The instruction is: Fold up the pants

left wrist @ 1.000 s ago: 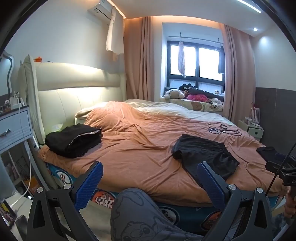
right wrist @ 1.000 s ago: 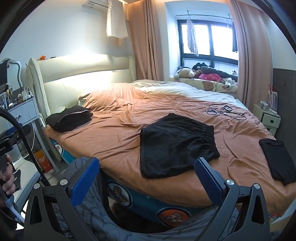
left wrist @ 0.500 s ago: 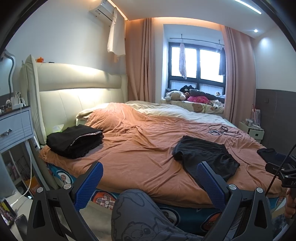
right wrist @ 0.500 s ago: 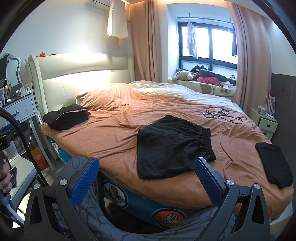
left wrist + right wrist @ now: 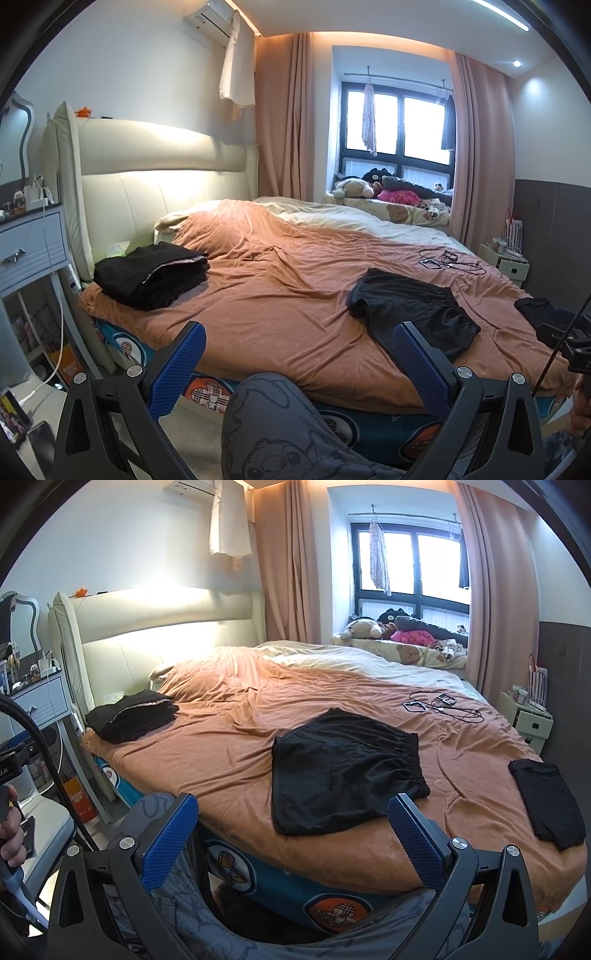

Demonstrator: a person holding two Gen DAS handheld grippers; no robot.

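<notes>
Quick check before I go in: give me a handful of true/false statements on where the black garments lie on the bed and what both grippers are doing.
1. The left gripper is shut on cloth. False: it is open and holds nothing.
2. The black shorts lie spread flat on the orange blanket near the bed's front edge. True.
3. A folded black stack sits by the headboard. True.
4. The cables lie on top of the black shorts. False: they lie apart, farther back on the blanket.
5. The right gripper touches the shorts. False: it is open and short of the bed.
6. A small folded black garment lies right of the shorts. True.
</notes>
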